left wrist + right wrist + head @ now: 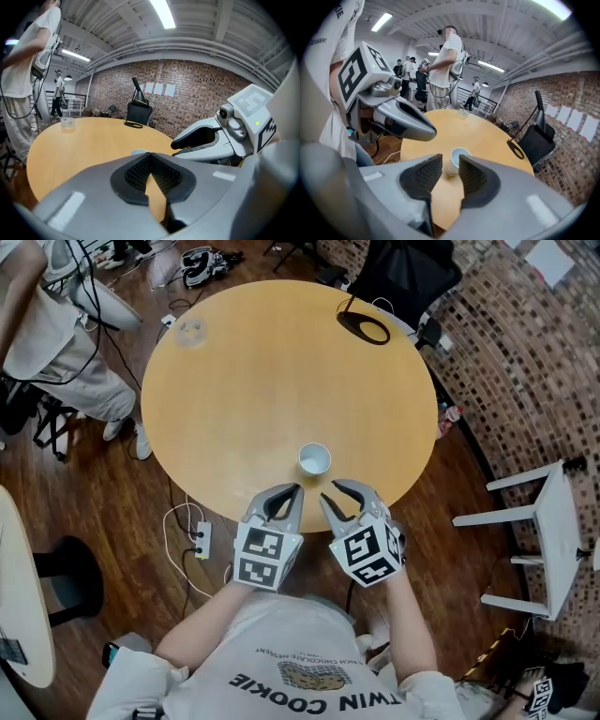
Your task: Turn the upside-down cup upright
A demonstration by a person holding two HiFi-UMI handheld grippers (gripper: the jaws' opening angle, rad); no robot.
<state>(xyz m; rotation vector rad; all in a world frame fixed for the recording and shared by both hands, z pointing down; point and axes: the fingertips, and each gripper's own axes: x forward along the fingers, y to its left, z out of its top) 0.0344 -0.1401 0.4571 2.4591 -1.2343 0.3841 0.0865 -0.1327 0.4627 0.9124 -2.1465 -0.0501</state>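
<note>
A small white cup (315,460) stands upright, mouth up, near the front edge of the round wooden table (253,381). Both grippers hover side by side just in front of it, over the table's edge. My left gripper (292,491) is shut, its pads meeting at the tips with nothing between them. My right gripper (333,491) is open with a narrow gap; the cup (458,159) shows beyond its fingertips, untouched. In the left gripper view only a sliver of the cup's rim (139,152) shows above the jaws.
A clear plastic cup (190,331) sits at the table's far left. A black loop of cable (366,326) lies at the far right edge, with a black chair (403,273) behind it. A white stool (553,540) stands to the right, and a person (56,324) to the left.
</note>
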